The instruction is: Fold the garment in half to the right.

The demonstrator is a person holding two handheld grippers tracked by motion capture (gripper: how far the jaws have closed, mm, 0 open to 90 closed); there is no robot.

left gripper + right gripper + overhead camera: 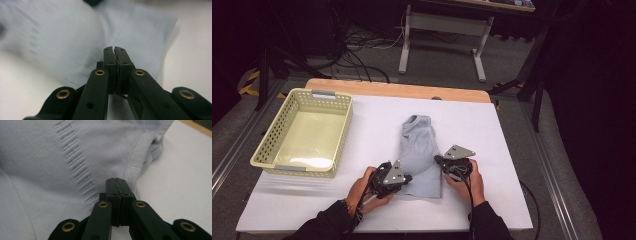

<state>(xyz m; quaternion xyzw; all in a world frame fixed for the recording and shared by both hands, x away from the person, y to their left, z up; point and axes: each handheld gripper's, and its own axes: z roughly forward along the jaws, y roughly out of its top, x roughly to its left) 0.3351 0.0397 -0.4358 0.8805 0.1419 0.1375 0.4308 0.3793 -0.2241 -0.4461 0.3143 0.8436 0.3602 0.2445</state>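
While the shirt lay folded lengthwise in the middle of the white table, its collar end pointing away from the person, both grippers sat at its near end, one at each side. The left gripper pressed in at the shirt's near left edge, and in the left gripper view its jaws stood together with a thin fold of the pale blue cloth pinched between them. The right gripper met the shirt's right edge a little farther up. In the right gripper view its jaws were closed tight, tips against the ribbed hem, but whether cloth was caught between them could not be told. A yellow basket stood well apart at the table's left.
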